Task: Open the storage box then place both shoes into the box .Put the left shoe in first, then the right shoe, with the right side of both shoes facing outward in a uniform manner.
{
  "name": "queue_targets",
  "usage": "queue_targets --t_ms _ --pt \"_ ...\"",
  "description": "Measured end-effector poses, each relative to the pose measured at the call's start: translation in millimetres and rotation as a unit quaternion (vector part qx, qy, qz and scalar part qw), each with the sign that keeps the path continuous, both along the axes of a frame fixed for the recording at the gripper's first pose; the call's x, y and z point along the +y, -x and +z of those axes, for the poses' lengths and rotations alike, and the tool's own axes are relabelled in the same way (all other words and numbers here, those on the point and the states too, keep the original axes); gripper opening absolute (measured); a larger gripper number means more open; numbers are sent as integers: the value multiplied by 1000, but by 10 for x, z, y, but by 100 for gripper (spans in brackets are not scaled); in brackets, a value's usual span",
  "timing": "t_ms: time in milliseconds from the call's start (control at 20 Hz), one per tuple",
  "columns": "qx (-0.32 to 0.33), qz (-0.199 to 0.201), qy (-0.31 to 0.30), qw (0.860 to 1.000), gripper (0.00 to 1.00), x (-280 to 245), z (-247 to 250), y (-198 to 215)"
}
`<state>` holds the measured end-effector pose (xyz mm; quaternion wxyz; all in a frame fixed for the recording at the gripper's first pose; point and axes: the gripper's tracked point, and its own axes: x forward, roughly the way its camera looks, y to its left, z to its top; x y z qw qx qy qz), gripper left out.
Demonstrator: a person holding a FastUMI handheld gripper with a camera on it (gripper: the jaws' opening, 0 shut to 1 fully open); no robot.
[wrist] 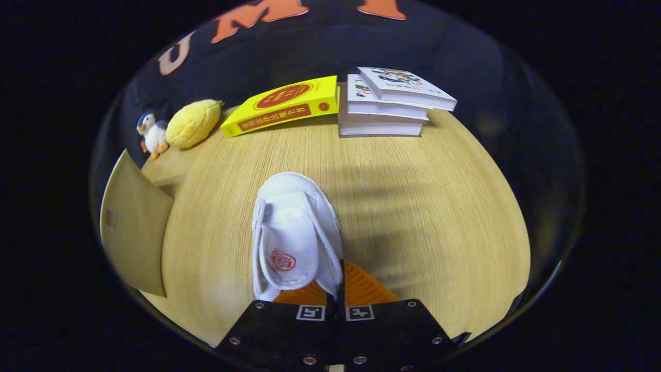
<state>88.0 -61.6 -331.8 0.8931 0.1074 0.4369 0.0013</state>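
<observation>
A white shoe (294, 232) blocks the path just ahead of the gripper (335, 297), whose fingers pinch its edge. Bare desk (439, 206) lies open to its right; stacked books (387, 103) and a yellow box (284, 106) line the far edge.

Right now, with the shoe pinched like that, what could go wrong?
1. The hand-held gripper seems shut on only the white shoe's thin edge; the shoe hangs forward, so it may slip or swing.
2. The dangling toe could catch the storage box's brown flap, which stands close beside it.
</observation>
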Motion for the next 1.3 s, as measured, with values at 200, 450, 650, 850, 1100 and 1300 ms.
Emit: queue_targets --t_ms 200,450,650,850,1100,1300 --pt "-26 -6 -26 999 0 55 198 -20" --pt "-40 4 -11 999 0 160 574 39" --pt "-50 -2 -26 998 0 465 930 112" --pt "-64 -15 -17 998 0 865 1285 152" --pt "-72 -44 -33 996 0 1533 1692 274" --pt "-75 -59 -38 995 0 2097 1971 373"
